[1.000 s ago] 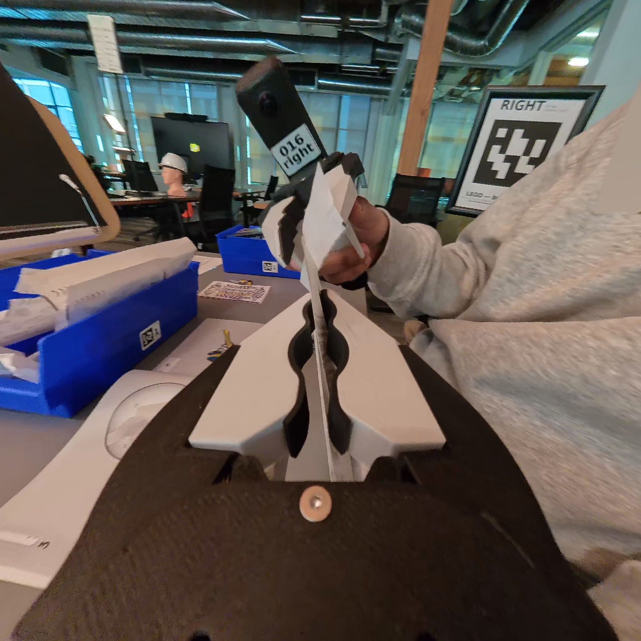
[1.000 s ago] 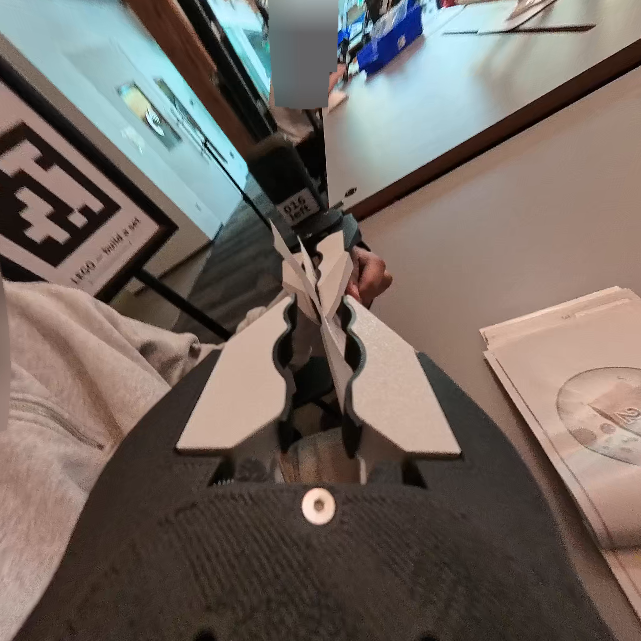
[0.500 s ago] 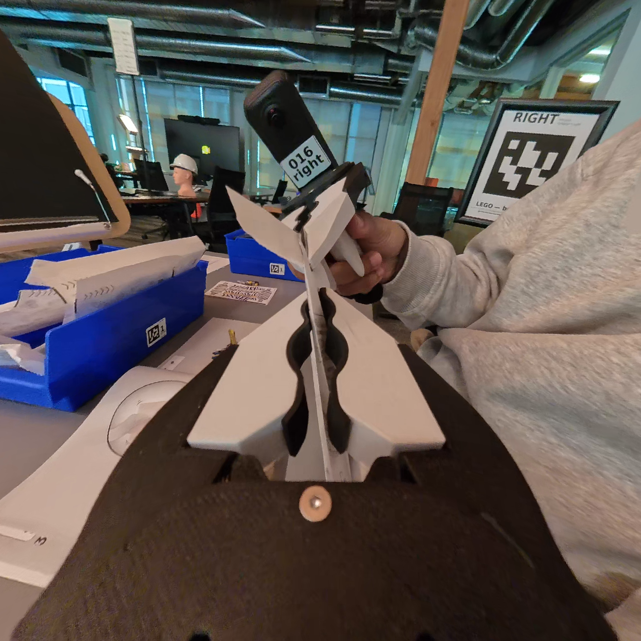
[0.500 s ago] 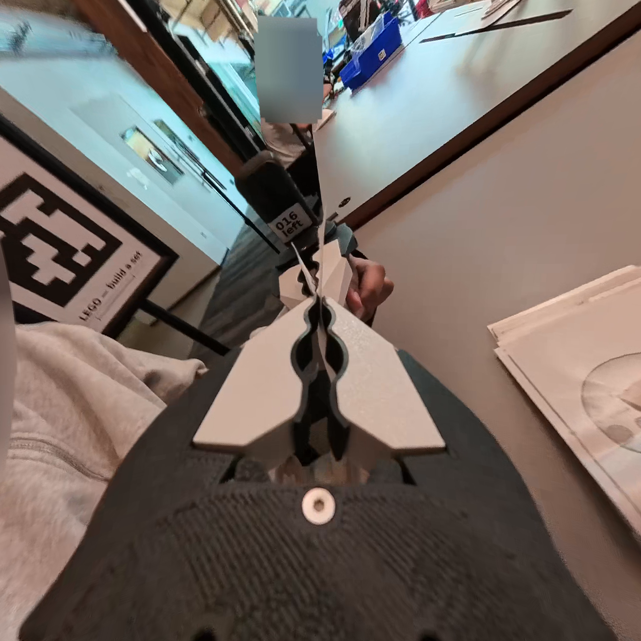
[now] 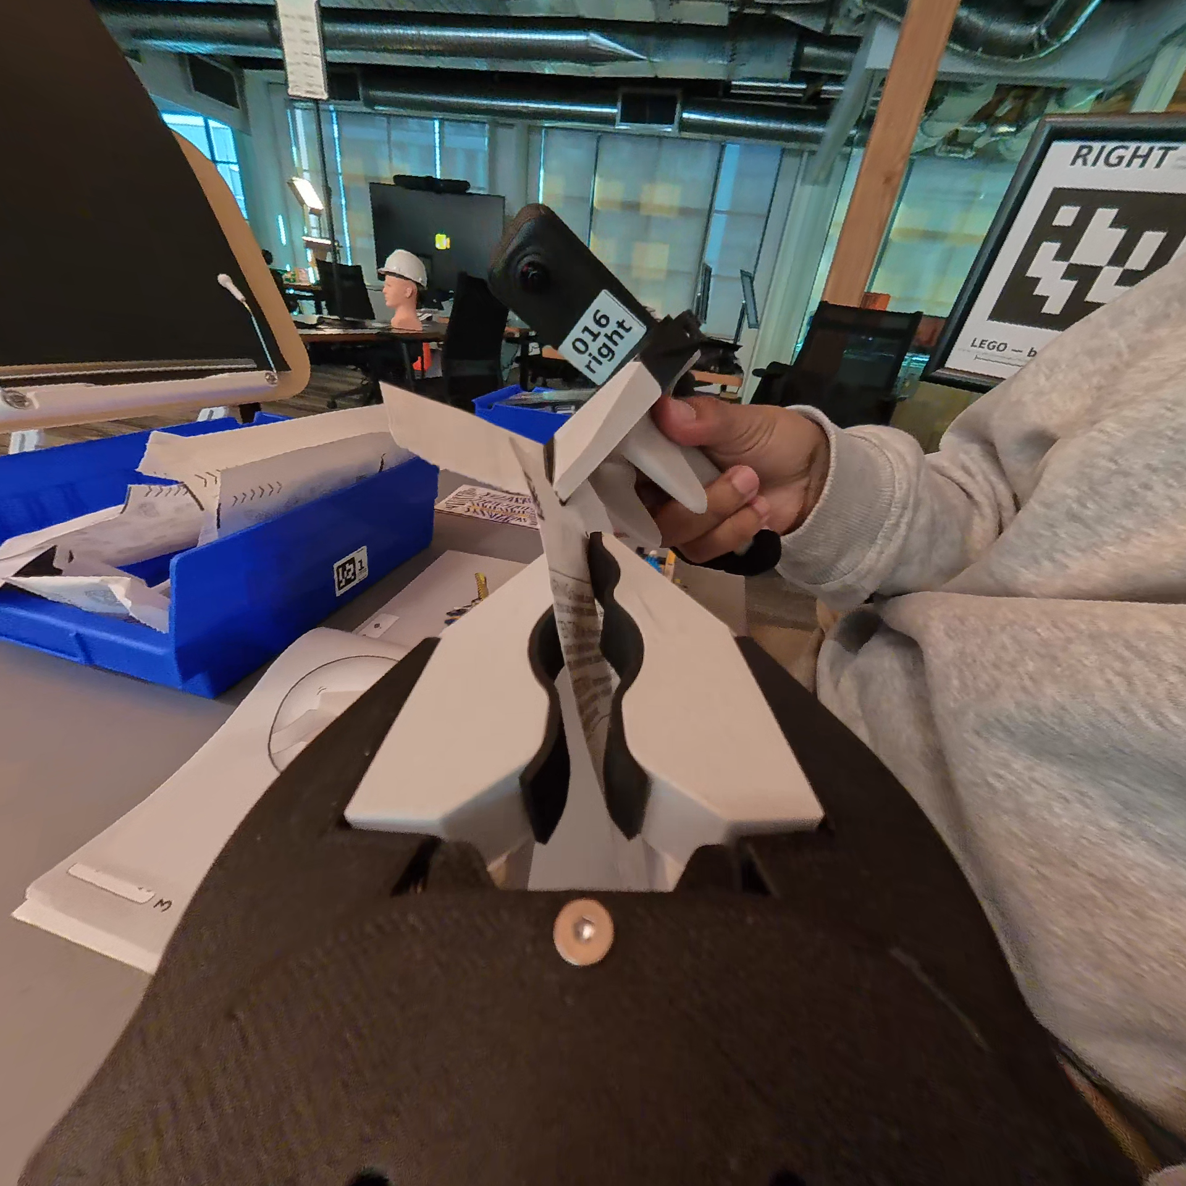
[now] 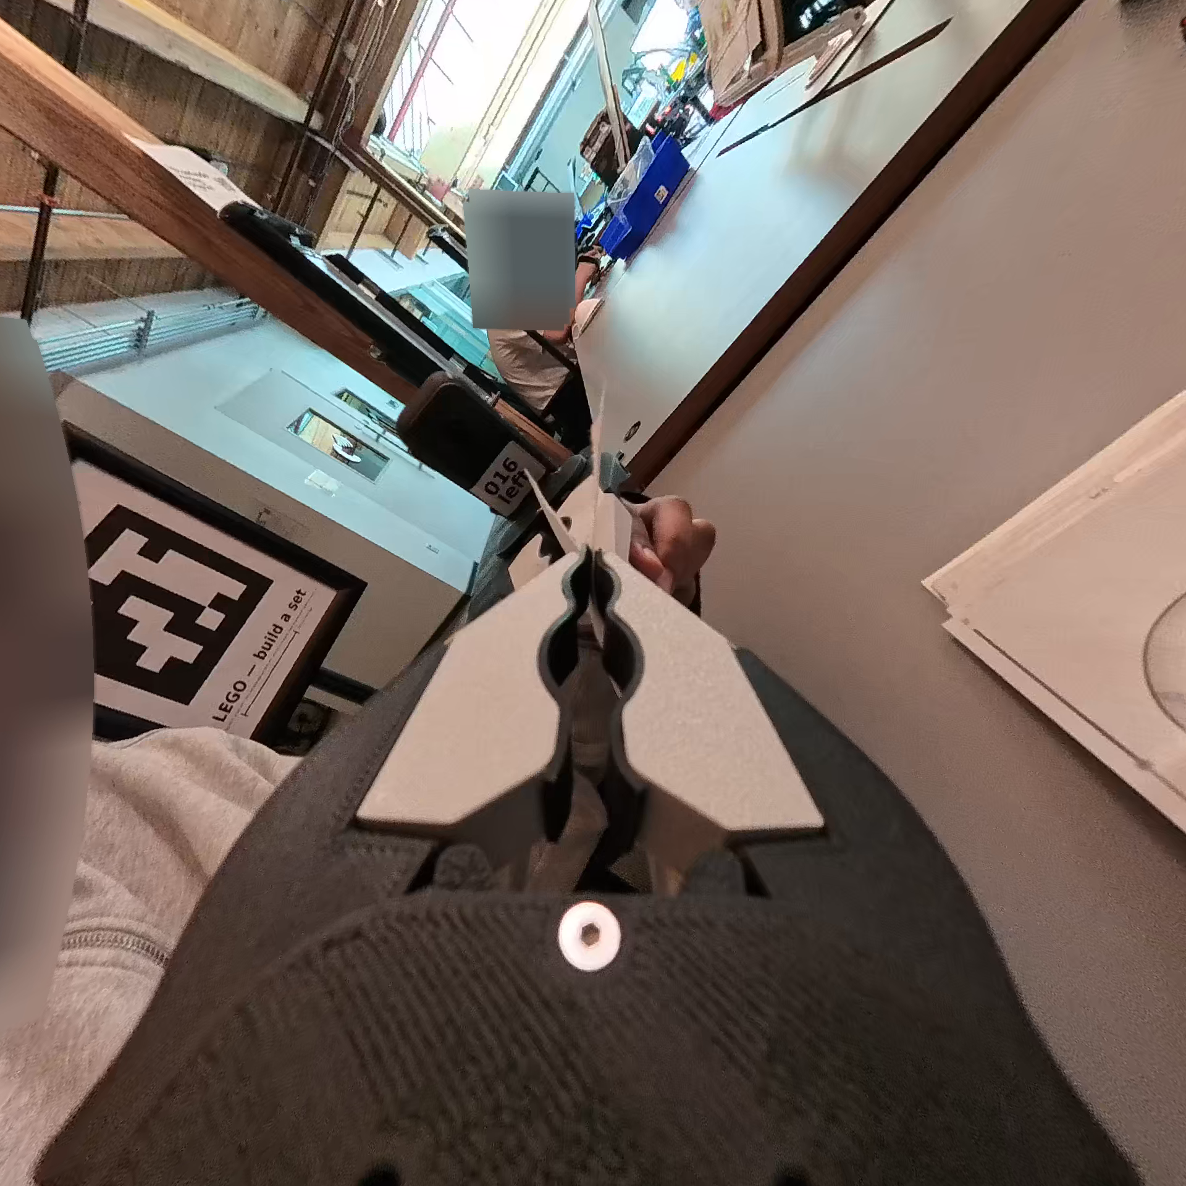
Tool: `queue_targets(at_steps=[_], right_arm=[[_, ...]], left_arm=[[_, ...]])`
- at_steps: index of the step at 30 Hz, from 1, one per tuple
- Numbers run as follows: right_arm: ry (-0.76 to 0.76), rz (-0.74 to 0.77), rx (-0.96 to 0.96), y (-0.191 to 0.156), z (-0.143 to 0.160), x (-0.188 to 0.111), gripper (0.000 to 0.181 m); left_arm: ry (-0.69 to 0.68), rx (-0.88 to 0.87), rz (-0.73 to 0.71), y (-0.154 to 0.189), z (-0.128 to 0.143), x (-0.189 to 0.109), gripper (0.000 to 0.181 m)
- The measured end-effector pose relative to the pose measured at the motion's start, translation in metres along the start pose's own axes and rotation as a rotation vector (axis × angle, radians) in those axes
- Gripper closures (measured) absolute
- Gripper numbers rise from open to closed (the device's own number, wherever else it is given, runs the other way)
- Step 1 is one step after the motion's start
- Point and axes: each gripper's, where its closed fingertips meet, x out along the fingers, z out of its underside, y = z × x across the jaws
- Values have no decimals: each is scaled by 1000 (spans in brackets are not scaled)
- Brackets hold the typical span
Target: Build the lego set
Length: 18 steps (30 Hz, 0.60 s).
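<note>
white paper bag (image 5: 577, 642), upright, pinched, torn open

An open workshop office lies beyond the grey bench (image 5: 70, 757). Exposed metal ducts (image 5: 488, 45) run under a dark ceiling, and a wooden post (image 5: 889, 147) rises at the right. Tall windows (image 5: 648, 218) along the far wall give pale daylight. In front of them stand a dark screen (image 5: 436, 224), desks and black office chairs (image 5: 473, 340). A framed black-and-white marker sign (image 5: 1084, 250) leans at the far right. A second long table (image 6: 725, 257) stretches away in the right wrist view.
</note>
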Motion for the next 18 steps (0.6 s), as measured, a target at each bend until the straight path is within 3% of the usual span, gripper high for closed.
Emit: queue_targets(at_steps=[5, 10, 15, 18], right_arm=[[90, 31, 29, 13, -14, -10, 181], [76, 82, -59, 9, -15, -14, 181], [11, 86, -168, -3, -12, -17, 146], [-84, 124, -250, -4, 3, -15, 139]], left_arm=[[-10, 26, -6, 1, 1, -1, 181], [2, 4, 2, -2, 3, -3, 181], [15, -12, 6, -2, 1, -7, 181], [20, -24, 10, -3, 1, -9, 181]])
